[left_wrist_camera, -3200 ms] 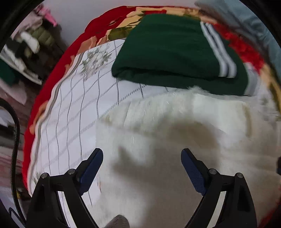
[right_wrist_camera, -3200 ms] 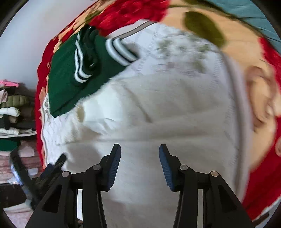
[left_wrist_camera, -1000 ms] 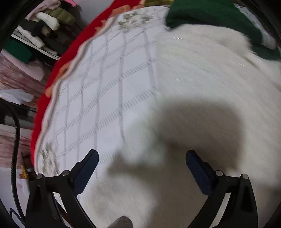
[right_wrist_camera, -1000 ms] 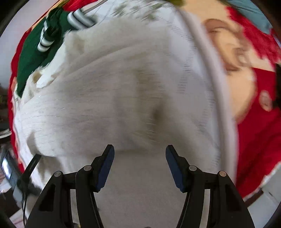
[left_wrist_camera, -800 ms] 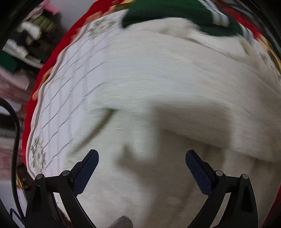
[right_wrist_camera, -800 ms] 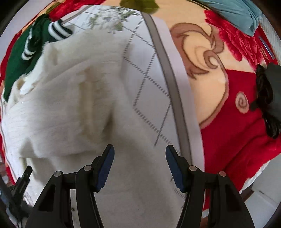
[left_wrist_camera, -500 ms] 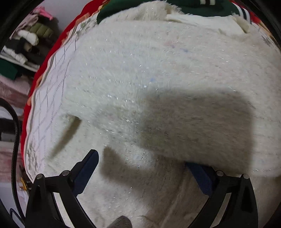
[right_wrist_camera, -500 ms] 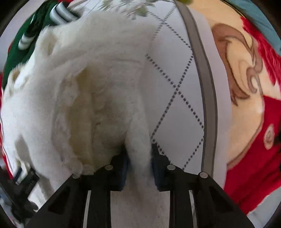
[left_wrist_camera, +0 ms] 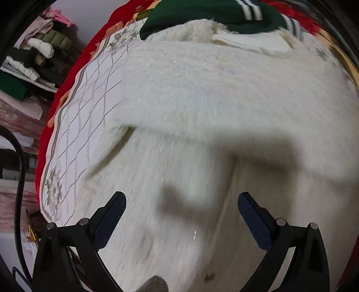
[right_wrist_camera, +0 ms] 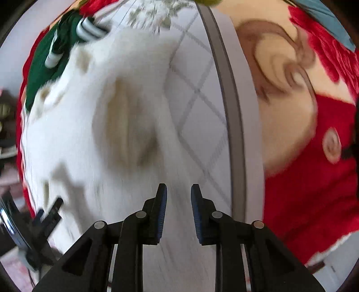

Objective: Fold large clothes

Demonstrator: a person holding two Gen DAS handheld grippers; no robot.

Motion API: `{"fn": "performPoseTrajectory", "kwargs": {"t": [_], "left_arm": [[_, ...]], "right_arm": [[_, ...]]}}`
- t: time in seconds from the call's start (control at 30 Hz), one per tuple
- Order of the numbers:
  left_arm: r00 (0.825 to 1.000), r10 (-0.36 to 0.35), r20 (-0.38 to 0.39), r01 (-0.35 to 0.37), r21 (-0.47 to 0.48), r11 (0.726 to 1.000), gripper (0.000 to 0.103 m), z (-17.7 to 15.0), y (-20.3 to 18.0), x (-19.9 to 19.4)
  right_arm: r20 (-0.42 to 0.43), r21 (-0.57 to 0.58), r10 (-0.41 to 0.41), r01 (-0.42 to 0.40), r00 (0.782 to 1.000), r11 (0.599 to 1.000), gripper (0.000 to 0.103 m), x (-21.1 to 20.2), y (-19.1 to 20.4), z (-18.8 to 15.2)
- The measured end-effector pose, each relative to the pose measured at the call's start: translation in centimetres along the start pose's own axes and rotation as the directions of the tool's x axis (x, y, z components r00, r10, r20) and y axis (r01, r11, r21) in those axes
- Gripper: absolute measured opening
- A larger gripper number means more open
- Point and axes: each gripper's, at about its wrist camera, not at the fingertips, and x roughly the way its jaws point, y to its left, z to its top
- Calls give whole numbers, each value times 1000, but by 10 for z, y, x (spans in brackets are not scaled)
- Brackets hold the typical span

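A cream-white fluffy garment point(left_wrist_camera: 202, 94) is showing faint glinting flecks across its pile, and beyond it a dark green garment point(left_wrist_camera: 197, 13) is showing white and grey stripes. The bedcover point(right_wrist_camera: 197, 94) underneath is showing white with a grey diamond grid, grey-green flower sprays and a grey border band, giving way to a red blanket point(right_wrist_camera: 314, 179) with tan panels and brown scrolls. The gripper fingers are showing black with dark blue pads point(left_wrist_camera: 255, 220).
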Motion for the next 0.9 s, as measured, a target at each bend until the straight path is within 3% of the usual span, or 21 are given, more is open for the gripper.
{"fn": "performPoseTrajectory", "kwargs": {"t": [0.07,0.17,0.2,0.27,0.4,0.5,0.67,0.9], "left_arm": [[1000,-10,-13,11,29,1000,103,-18,-1,-2],[998,-28,-58,33,81,996,103,-47,-12,12],[997,-28,-69,35,94,995,103,-55,-16,18],[997,-11,-71,19,117,993,103,-65,-17,30],[997,-15,-77,23,101,995,103,-73,-20,45],[998,-18,-68,25,107,994,103,-72,-21,45],[996,-42,-73,48,76,996,103,-68,-15,48],[997,-23,-72,26,28,999,103,-67,-9,51]], "right_arm": [[-57,15,5,-4,998,1000,23,6,-14,-22],[-150,88,36,-23,988,996,21,22,-48,-92],[-156,118,33,-14,987,993,6,30,-54,-100],[-151,178,-20,47,988,983,0,44,-74,-120],[-143,223,-67,98,987,970,0,58,-90,-119],[-150,174,-144,169,978,970,0,53,-67,-109],[-72,80,-147,153,987,985,0,19,-47,-111],[-133,-39,-223,220,966,975,0,82,-10,-124]]}}
